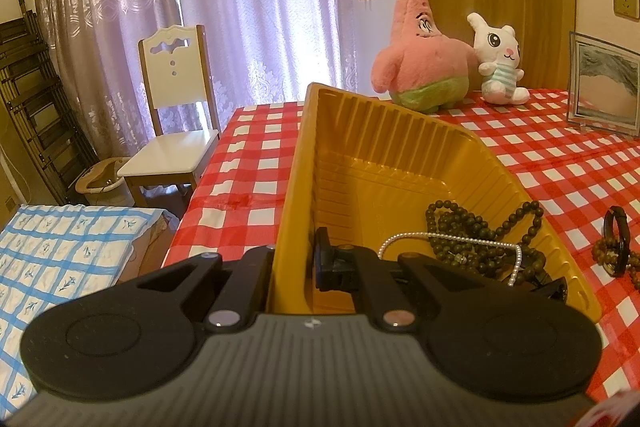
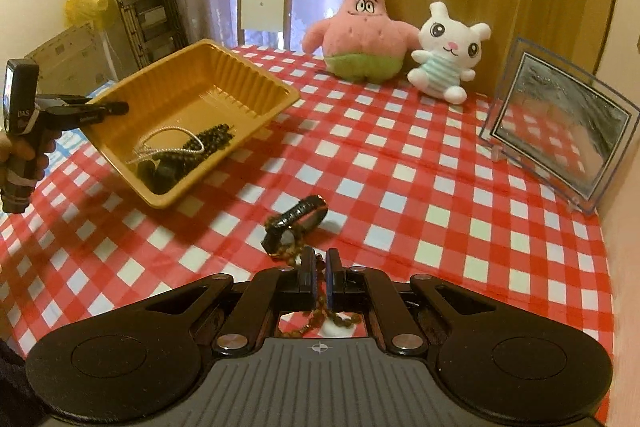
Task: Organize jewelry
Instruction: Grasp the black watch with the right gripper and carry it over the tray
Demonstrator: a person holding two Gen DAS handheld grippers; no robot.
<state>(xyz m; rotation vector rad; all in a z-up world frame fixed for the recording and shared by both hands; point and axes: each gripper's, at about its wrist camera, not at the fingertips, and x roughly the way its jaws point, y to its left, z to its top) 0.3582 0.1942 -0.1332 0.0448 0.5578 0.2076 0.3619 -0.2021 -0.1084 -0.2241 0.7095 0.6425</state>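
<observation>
Two views. Left wrist: the left hand-held gripper (image 1: 294, 267) is clenched on the wall of the tilted yellow ribbed plastic tray (image 1: 384, 155), which holds dark bead strands (image 1: 480, 239) and a pearl chain (image 1: 452, 237). Right wrist: the right hand-held gripper (image 2: 319, 277) pinches a brown bead bracelet (image 2: 320, 311) on the red-checked table (image 2: 400, 187), just beside a black bangle (image 2: 298, 217).

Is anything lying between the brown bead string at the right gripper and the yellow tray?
Only the black bracelet lies that way, just past the right gripper shut on the bead string; beyond it, bare cloth up to the tray.
</observation>
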